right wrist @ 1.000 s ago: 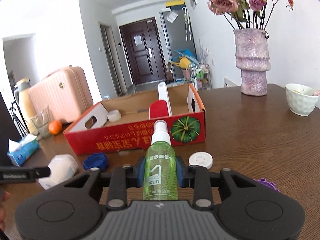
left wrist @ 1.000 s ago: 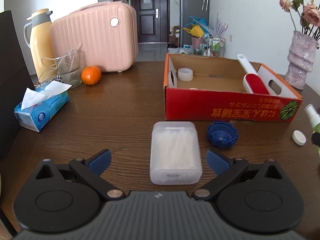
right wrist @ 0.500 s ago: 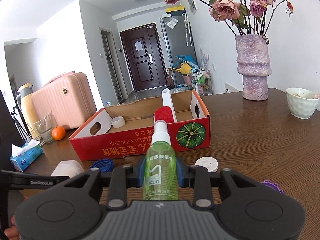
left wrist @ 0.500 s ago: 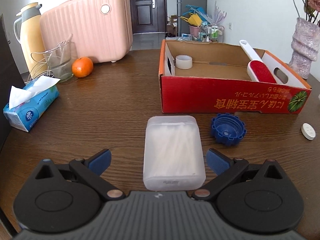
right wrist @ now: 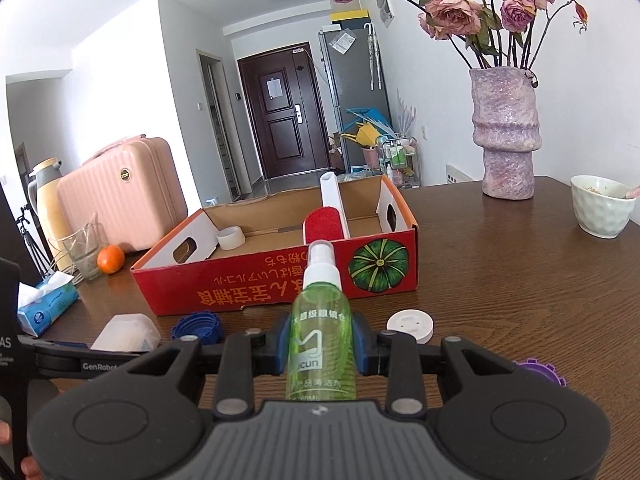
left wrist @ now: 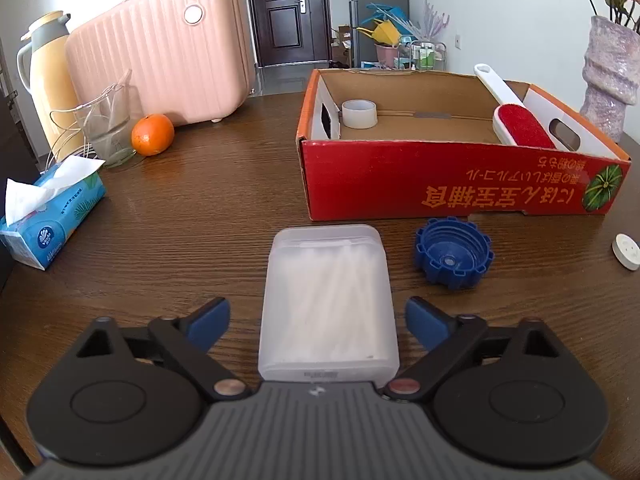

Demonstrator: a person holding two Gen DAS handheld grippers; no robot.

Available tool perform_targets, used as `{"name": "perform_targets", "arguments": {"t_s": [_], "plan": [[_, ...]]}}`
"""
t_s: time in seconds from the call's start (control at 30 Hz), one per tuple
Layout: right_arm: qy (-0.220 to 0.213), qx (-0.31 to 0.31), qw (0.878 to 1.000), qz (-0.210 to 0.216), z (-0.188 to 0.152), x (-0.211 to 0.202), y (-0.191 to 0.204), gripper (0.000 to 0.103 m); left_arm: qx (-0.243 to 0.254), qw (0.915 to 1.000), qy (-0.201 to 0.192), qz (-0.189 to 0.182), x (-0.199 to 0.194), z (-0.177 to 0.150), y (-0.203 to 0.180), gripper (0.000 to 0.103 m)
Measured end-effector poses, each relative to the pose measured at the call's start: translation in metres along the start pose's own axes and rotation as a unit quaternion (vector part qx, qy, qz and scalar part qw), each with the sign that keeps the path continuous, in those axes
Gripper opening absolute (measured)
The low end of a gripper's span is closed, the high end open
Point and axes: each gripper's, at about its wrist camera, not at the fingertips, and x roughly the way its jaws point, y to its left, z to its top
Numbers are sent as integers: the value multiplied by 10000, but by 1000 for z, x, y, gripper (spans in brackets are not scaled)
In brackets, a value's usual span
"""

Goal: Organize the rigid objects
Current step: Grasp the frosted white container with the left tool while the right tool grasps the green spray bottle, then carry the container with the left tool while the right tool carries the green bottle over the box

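My left tool (left wrist: 317, 322) straddles the frosted plastic box (left wrist: 329, 304), which lies flat on the counter (left wrist: 200, 216) directly ahead, its long axis running straight away from the tool toward the red carton (left wrist: 452, 184). The jaws have just been closing, the box between them, yet a gap shows on either side, so nothing is gripped. This tool is plainly the nearer one; I judge a square squeeze across the short sides is all the pickup needs. My right tool (right wrist: 321, 346) is clenched on the green spray bottle (right wrist: 321, 336), the carton just beyond it.
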Motion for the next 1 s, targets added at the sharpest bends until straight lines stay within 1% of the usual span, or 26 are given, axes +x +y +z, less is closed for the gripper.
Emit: {"name": "perform_targets", "arguments": {"t_s": [0.07,0.1,0.13,0.23,0.3,0.53,0.67,1.0], "plan": [[3,3,10000,-6,0,0,1,30,-1,10000,42,-62,3,-1,0,77],[-6,9,10000,-26,0,0,1,30,40,9998,111,-165,6,-1,0,67],[-15,0,10000,-47,-1,0,2,30,52,9997,78,-226,6,-2,0,66],[-24,-58,9999,-86,-2,0,3,30,50,9996,73,-283,4,-3,2,66],[-24,-79,9999,-98,-3,1,4,30,58,9997,25,-237,1,-3,2,66],[-95,-100,9998,-105,-4,-3,5,30,124,9991,-369,-170,-21,-4,3,66],[-132,-155,9997,-133,-5,-3,7,30,68,9983,-558,-133,-34,-4,5,66],[-192,-146,9996,-126,-5,-8,10,30,-110,9954,-932,-198,-65,-9,6,66]]}}
